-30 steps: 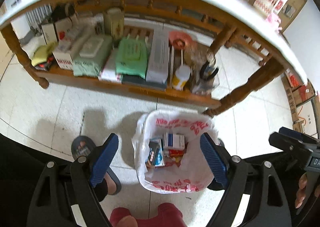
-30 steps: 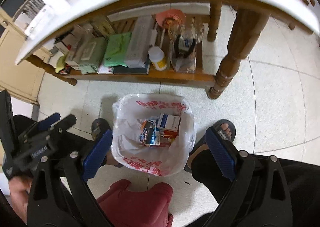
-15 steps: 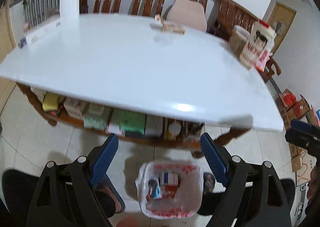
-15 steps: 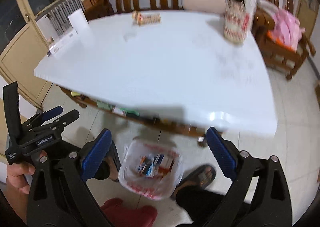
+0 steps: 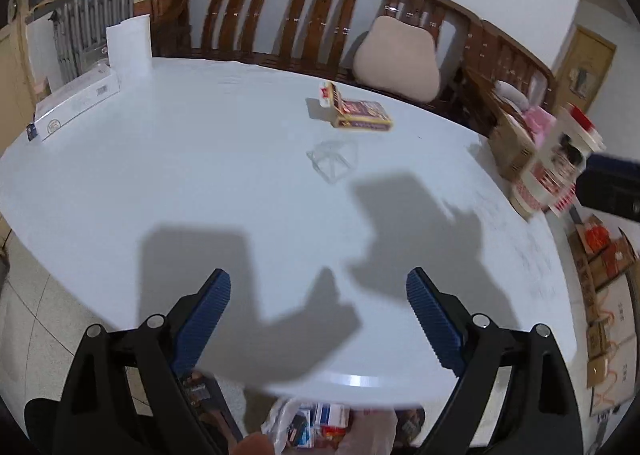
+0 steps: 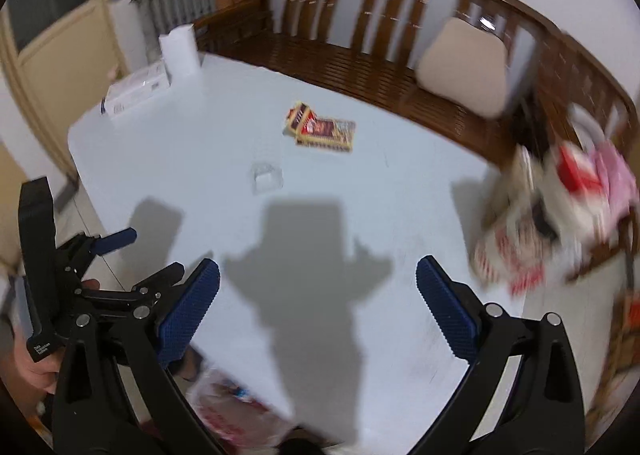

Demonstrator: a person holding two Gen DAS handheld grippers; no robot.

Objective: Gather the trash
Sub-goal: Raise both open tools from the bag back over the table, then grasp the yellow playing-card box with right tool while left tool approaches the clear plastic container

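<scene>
A flattened red and yellow box (image 5: 358,113) lies on the white table (image 5: 200,175), far of centre; it also shows in the right wrist view (image 6: 324,129). A clear plastic wrapper (image 5: 332,159) lies just in front of it, also seen in the right wrist view (image 6: 266,177). The trash bin with a white bag (image 5: 320,425) stands on the floor under the near table edge, with boxes inside; the right wrist view shows it too (image 6: 236,413). My left gripper (image 5: 319,319) is open and empty above the near edge. My right gripper (image 6: 318,307) is open and empty.
A long white box (image 5: 76,103) and a white roll (image 5: 129,41) stand at the table's far left. A snack bag and carton (image 5: 548,171) stand at the right edge. A wooden bench (image 5: 320,15) with a cushion (image 5: 396,59) runs behind the table.
Both grippers have risen from over the bin near the floor to above the table top. The views now look across the table instead of down into the bin.
</scene>
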